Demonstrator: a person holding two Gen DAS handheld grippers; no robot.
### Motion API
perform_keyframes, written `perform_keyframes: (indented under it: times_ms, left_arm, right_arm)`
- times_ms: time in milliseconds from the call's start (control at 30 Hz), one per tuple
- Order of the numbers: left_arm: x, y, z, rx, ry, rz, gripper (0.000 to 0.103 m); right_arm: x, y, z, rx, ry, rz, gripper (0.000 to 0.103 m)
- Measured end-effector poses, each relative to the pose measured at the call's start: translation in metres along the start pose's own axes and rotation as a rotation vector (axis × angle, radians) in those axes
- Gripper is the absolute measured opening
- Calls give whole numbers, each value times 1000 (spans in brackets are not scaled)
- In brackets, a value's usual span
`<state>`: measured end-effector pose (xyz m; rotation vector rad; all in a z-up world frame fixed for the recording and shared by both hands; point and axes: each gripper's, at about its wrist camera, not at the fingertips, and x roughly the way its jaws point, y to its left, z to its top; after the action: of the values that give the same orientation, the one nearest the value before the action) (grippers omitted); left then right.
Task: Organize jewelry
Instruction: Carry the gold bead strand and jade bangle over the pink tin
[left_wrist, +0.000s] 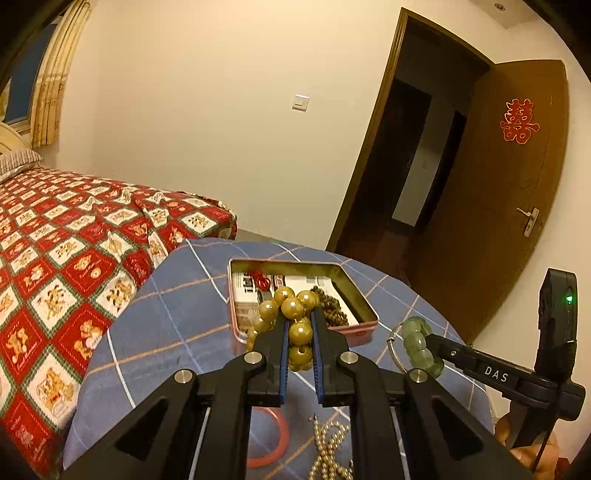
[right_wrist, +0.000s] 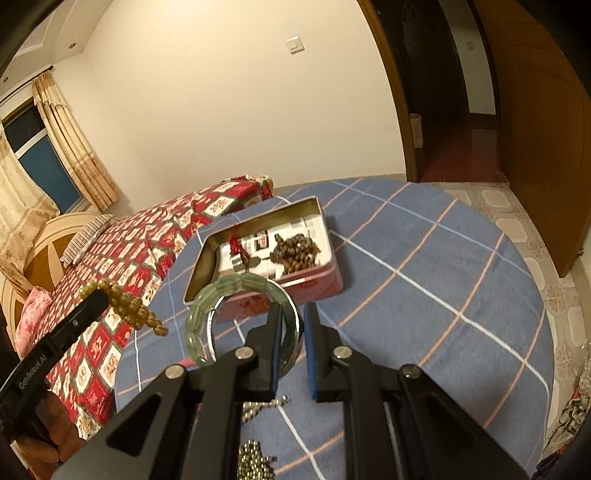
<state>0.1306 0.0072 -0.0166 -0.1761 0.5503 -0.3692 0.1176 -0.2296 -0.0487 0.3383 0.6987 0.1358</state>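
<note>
My left gripper (left_wrist: 300, 317) is shut on a yellow bead bracelet (left_wrist: 291, 306) and holds it above the near edge of the open pink tin (left_wrist: 364, 326). From the right wrist view the same bracelet (right_wrist: 129, 308) hangs from the left gripper at left. My right gripper (right_wrist: 293, 314) is shut on a green jade bead bracelet (right_wrist: 236, 286) together with a silver bangle (right_wrist: 295, 325), just in front of the tin (right_wrist: 321, 282). The tin holds a brown bead strand (right_wrist: 293, 253) and a red charm (right_wrist: 234, 242).
The tin sits on a round table with a blue plaid cloth (right_wrist: 424, 277). A red bangle (left_wrist: 275, 443) and a gold bead chain (left_wrist: 332, 446) lie on the cloth near me. A bed with a red patterned cover (left_wrist: 55, 266) stands left; an open door (left_wrist: 517, 192) right.
</note>
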Motion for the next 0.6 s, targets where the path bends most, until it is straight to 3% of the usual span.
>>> perform_keyframes:
  times_ms: [333, 600]
  left_arm:
    - [12, 15, 29, 0, -43, 31, 10]
    - [48, 10, 38, 12, -16, 5, 10]
  right_arm:
    - [21, -5, 21, 21, -8, 11, 15]
    - [42, -10, 36, 31, -1, 9, 15]
